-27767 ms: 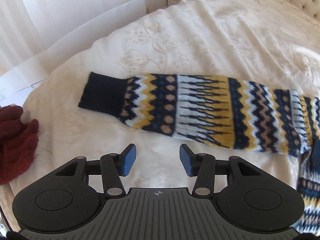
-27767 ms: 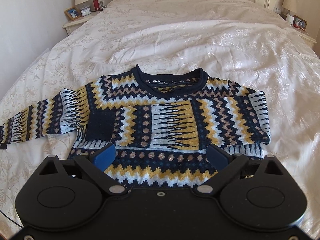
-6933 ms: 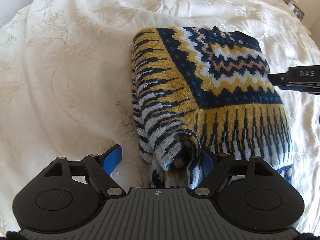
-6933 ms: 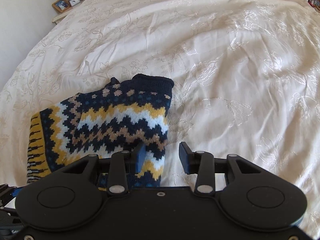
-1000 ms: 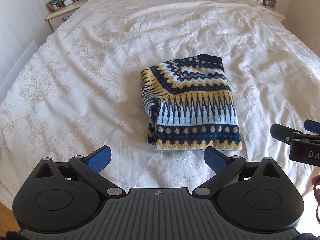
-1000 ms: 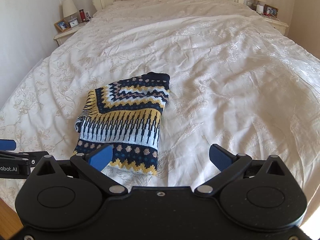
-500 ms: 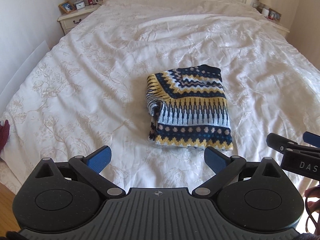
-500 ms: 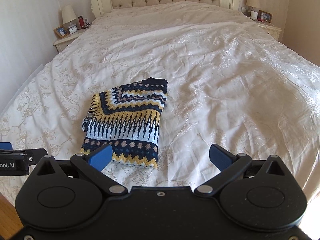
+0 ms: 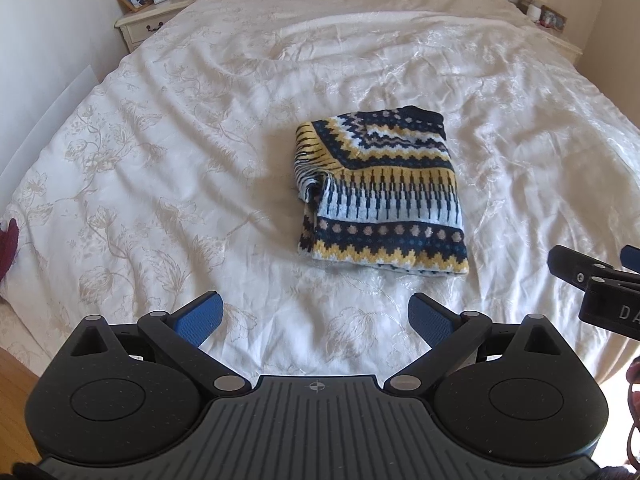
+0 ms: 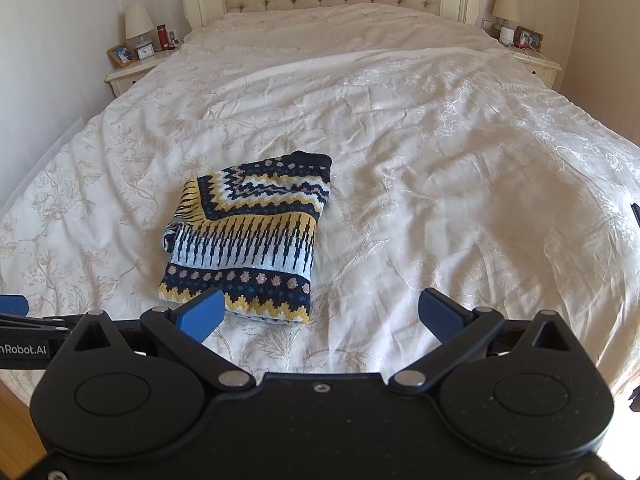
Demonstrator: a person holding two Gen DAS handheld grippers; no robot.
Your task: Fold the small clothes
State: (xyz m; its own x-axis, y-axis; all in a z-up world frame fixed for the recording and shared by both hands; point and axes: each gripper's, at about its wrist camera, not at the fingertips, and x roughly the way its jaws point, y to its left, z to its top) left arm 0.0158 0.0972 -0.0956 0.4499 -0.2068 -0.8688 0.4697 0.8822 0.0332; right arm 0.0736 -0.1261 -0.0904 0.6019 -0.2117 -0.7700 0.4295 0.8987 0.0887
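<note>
Two tongs (image 9: pixel 316 316) (image 10: pixel 320 312) agape, one folded sweater (image 9: pixel 380 196)

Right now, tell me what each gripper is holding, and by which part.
Nothing is held. The left gripper and right gripper are both open and empty, clear of the folded patterned sweater lying on the bedspread.

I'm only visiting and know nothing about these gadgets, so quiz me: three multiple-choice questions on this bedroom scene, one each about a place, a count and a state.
1. Where is the sweater?
A. on the bed
B. on the nightstand
C. on the floor

2. How many lamps stand beside the headboard?
A. none
B. one
C. two

3. How is the right gripper?
A. open
B. shut on the sweater
C. shut on nothing

Answers:
1 A, it lies folded on the bedspread.
2 C, a left lamp and a right lamp.
3 A, its blue fingers stand wide apart, holding nothing.
</note>
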